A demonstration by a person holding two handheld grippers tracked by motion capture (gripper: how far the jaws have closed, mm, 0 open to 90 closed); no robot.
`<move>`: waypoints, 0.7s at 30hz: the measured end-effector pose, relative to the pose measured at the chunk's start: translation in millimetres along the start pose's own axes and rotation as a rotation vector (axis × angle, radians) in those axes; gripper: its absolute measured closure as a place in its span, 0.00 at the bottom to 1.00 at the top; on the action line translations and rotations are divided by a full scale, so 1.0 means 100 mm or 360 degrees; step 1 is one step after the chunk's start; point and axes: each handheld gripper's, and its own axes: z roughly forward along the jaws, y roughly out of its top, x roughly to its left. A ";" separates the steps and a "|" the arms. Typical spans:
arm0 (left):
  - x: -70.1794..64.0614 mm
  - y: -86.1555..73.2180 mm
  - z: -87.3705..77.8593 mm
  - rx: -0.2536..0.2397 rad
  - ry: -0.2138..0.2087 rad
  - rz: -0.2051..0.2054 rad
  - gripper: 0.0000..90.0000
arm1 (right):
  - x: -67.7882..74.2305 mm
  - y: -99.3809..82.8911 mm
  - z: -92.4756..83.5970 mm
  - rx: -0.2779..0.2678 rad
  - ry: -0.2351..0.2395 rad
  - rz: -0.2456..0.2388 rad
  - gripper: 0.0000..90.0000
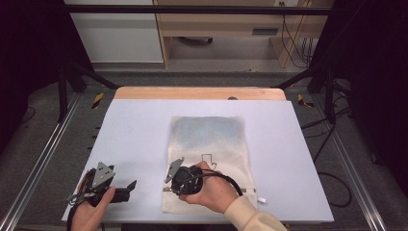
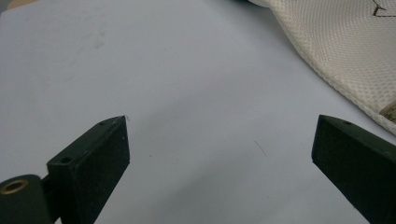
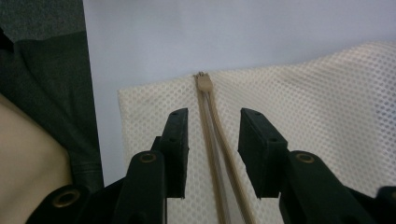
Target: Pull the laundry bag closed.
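A cream mesh bag lies flat on the pale table, with a small black outline drawing on it. Its tan zipper runs along the near edge and ends at a stop close to the bag's corner. My right gripper hovers low over that corner. Its jaws straddle the zipper with a gap on both sides, and the pads do not touch it. My left gripper rests at the near left of the table. It stands wide open over bare surface, with the bag's edge off to its right.
A small white tag lies by the bag's near right corner. A wooden strip borders the table's far edge. Black frame bars and cables stand around the table, and dark floor shows past the left edge.
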 end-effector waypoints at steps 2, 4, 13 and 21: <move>0.00 0.00 0.00 0.0003 -0.0007 -0.0001 0.05 | 0.00 0.04 0.05 0.0000 0.0017 -0.0005 0.76; 0.01 0.00 0.01 0.0006 -0.0006 0.0001 0.05 | 0.00 0.07 0.10 0.0010 0.0019 -0.0013 0.78; 0.00 0.02 0.02 0.0023 -0.0010 0.0013 0.05 | -0.03 0.18 0.23 0.0019 0.0053 0.0009 0.82; 0.00 0.02 0.02 0.0032 -0.0013 0.0023 0.05 | -0.05 0.25 0.34 0.0058 0.0094 0.0030 0.81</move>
